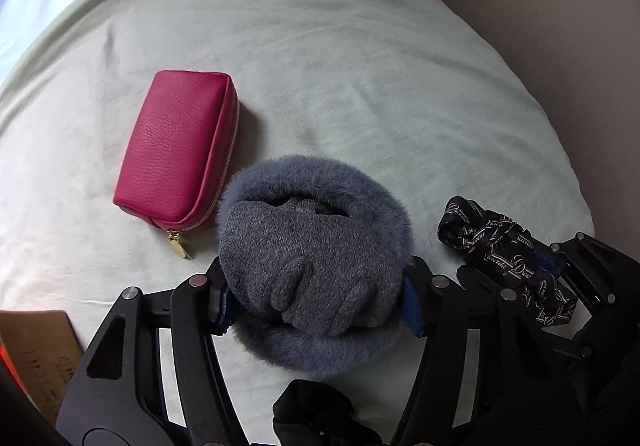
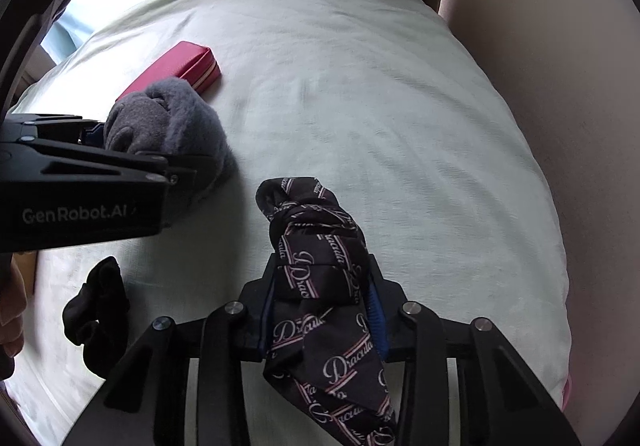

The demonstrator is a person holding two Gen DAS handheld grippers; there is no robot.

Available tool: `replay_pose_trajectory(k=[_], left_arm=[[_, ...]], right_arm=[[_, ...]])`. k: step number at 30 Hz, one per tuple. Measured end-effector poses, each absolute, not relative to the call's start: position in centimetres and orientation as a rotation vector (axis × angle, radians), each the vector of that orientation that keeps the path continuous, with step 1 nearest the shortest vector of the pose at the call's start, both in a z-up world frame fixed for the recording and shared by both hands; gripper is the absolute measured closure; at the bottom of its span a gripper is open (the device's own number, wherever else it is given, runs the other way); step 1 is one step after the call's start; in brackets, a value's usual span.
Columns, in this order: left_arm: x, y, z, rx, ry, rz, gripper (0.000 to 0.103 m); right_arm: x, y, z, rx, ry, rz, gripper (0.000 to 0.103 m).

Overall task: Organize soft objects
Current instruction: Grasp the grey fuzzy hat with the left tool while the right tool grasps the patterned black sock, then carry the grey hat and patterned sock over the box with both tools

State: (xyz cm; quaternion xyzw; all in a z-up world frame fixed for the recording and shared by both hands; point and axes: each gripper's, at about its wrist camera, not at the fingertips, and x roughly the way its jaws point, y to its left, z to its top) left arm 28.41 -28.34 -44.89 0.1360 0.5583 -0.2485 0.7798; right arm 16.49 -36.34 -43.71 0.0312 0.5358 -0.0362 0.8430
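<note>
My left gripper [image 1: 318, 300] is shut on a grey knitted glove with a fluffy blue-grey cuff [image 1: 312, 246], held just over the pale green bed sheet [image 1: 360, 86]. The glove also shows in the right wrist view [image 2: 168, 126], at the left. My right gripper [image 2: 322, 302] is shut on a knotted dark scarf printed with pink and white lettering [image 2: 320, 266]. The scarf shows in the left wrist view [image 1: 500, 250], to the right of the glove. A pink zip pouch [image 1: 180, 146] lies flat on the sheet, left of the glove.
A black scrunchie [image 2: 100, 306] lies on the sheet near the front, also low in the left wrist view [image 1: 316, 414]. A cardboard box [image 1: 36, 350] sits at the lower left. A beige wall [image 2: 560, 86] runs along the bed's right side.
</note>
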Motion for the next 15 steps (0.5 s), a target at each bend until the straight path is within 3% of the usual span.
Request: replay_pose_trajectory(k=[15], left_arm=[[26.4,-27.6,-36.9,0.253,1.115,-0.522,0.045]], right_arm=[[14.4,-37.7,-36.4,0.125,1.051,-0.106,0.069]])
